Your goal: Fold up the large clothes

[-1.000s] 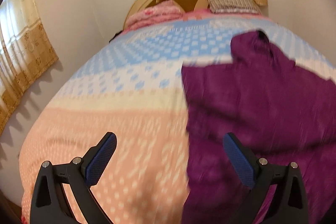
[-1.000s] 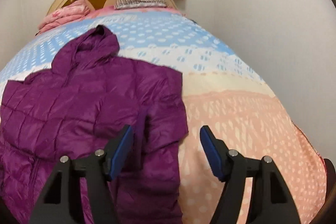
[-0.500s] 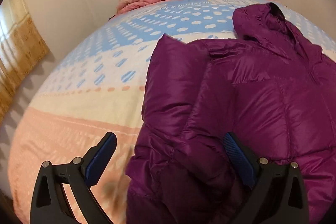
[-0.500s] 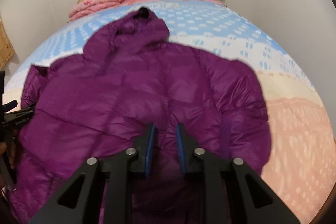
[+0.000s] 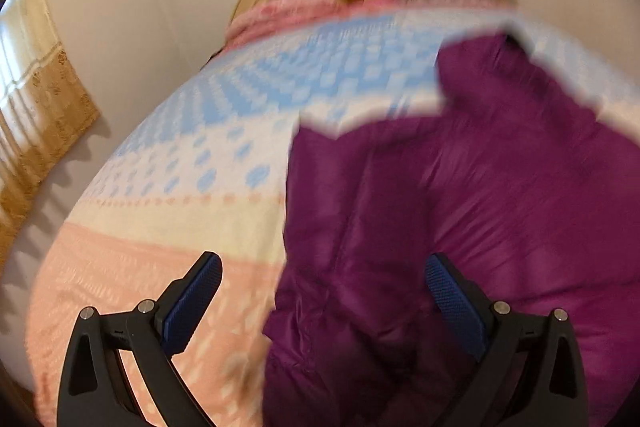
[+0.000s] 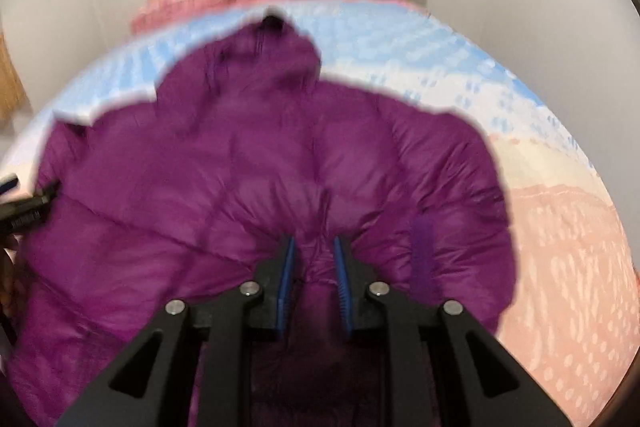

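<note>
Right gripper [image 6: 314,267]: you've pinched a fold of the purple jacket [image 6: 260,167], ready to lift
Left gripper [image 5: 320,291]: fingers spread over its edge, gripping nothing

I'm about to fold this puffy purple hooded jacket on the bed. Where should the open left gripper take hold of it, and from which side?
Grip the puffy purple hooded jacket at its near side edge, which lies between the open left gripper's pads. Come in from the bare bedspread side: that edge forms a thick, pinchable roll there. The right gripper is shut on the hem.
</note>
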Available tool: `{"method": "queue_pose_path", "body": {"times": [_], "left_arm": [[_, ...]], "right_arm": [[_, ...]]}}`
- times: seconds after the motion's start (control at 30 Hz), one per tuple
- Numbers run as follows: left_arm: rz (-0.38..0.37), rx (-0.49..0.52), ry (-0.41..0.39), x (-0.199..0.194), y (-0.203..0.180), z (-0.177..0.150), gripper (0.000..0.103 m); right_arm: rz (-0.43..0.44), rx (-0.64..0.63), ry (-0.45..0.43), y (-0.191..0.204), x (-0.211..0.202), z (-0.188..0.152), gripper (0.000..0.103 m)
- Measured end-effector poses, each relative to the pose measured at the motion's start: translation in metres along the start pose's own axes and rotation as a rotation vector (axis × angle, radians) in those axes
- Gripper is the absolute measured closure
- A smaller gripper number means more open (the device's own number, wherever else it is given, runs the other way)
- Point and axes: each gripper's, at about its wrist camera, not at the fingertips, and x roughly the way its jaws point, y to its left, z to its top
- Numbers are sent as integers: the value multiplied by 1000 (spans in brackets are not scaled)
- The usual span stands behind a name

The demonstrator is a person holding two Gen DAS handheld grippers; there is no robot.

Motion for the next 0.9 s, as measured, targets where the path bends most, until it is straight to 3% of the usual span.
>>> {"method": "queue_pose_path", "body": {"times": [0.07,0.17,0.3,0.47,0.77,0.9], "left_arm": [[-32,-20,-79,-20,7,19,1],[23,-24,-106,-12,10,41,1],[113,-64,-10,42,18,50,1],[125,-33,126,102,6,29,1],[61,-81,136,113,12,23,1],[83,-63,124,107,7,22,1]], "right_arm": [[-19,67,-77,-14,-17,17,81],[-75,145,-71,-31,-8,37,81],[-106,183,0,-40,26,42,79],[-107,186,79,-45,63,17,79],[-108,187,65,-47,67,12,78],[-117,179,65,-46,67,11,78]]}}
